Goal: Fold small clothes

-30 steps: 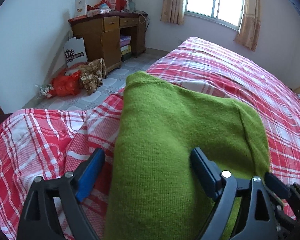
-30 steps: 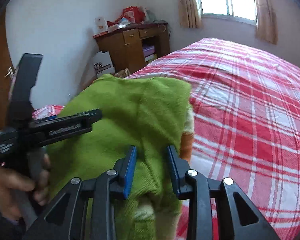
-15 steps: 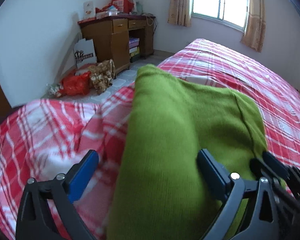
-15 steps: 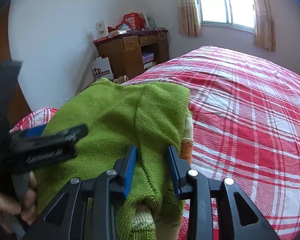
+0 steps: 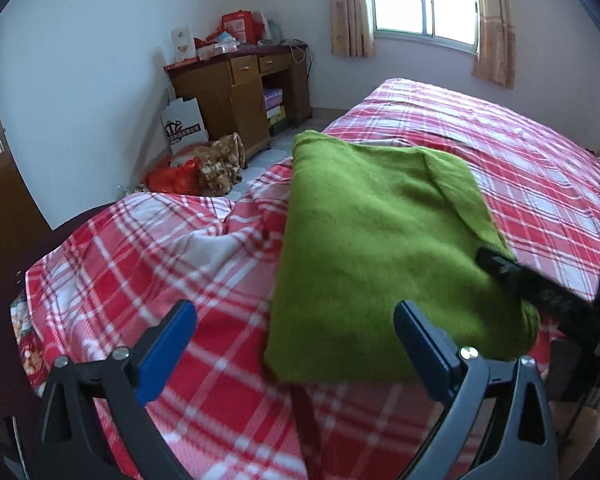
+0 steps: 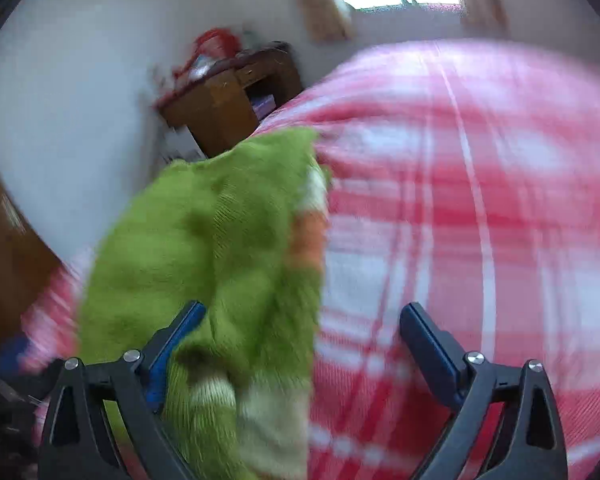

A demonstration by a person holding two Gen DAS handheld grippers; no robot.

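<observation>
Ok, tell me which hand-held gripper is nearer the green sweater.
Right. The right hand-held gripper, jaws opening, has the green sweater lying between its fingers. The left hand-held gripper is open just short of the sweater's near edge.

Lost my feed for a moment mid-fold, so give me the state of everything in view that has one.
Sweater: folded, lying on the bed, held by neither gripper.
Left gripper: open, nothing between the fingers.
Right gripper: jaws opening, sweater edge between them, not pinched.
Bedspread: rumpled beside the sweater.
Desk: drawers shut, top cluttered.
Curtains: drawn back.
</observation>
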